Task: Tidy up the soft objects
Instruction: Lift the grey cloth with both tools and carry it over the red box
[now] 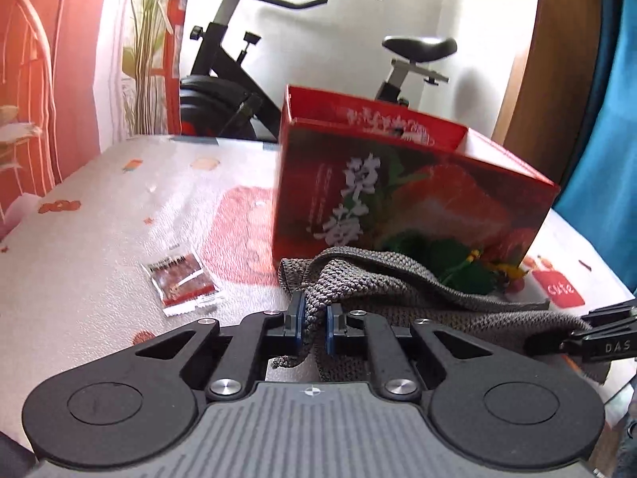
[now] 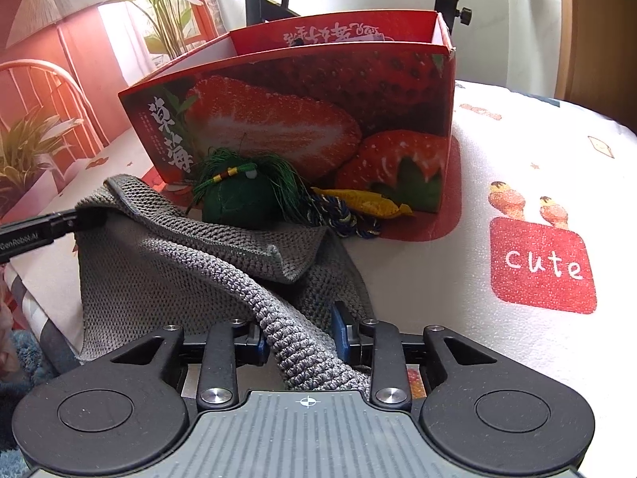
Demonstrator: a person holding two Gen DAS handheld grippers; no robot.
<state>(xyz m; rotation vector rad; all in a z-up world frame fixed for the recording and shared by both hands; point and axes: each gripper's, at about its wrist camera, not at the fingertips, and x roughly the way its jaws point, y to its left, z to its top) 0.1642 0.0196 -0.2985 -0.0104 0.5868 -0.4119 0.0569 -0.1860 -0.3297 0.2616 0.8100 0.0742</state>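
Now the left hand-held gripper (image 1: 314, 324) pinches the grey knitted cloth (image 2: 191, 251); the right hand-held gripper (image 2: 300, 342), half open, straddles its thick edge. Close firmly, then lift both together toward the strawberry box (image 2: 302, 119) ahead.

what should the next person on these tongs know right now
Left tongs: shut on an edge of the grey knit bag.
Right tongs: fingers apart around the bag's thick knit strap, not pinching it.
The bag lies slumped on the table in front of the strawberry box, which is open-topped; its inside is not visible.
A green tasselled pouch, a blue cord and a yellow fish-shaped piece lie against the box front. A small snack packet lies to the left.
Done: nothing visibly stowed.
Left: close on the strap, put the soft items away.
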